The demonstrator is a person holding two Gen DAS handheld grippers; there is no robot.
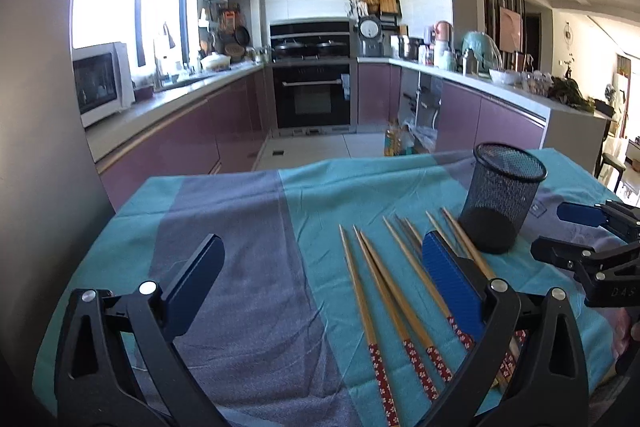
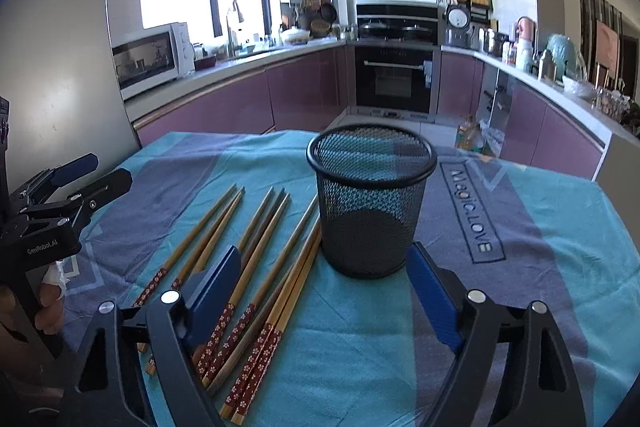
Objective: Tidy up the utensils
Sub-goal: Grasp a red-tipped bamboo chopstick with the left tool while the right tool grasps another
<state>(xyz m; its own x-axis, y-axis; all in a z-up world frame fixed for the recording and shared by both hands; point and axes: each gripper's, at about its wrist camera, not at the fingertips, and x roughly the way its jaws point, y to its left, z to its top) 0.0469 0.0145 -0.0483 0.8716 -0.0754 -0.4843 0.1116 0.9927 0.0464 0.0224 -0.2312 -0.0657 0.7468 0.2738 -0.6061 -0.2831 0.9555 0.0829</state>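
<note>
Both claws spread wide and empty over loose chopsticks beside a mesh cup.

In the right wrist view the right gripper (image 2: 324, 291) hangs with its blue pads far apart, holding nothing; under and just past its left pad lie the chopsticks (image 2: 256, 267), flat on the teal and grey tablecloth (image 2: 540, 227), long axes running away from the claw, red flowered handle ends near it and bare tips pointing far and slightly right toward the cup. Straight ahead between the pads, the black mesh cup (image 2: 370, 203) stands upright, the rightmost sticks touching its base. The left gripper (image 1: 320, 267), likewise wide and empty, has the sticks before its right pad, the cup ahead-right. Beyond lies the kitchen with its oven (image 2: 394, 75).
</note>
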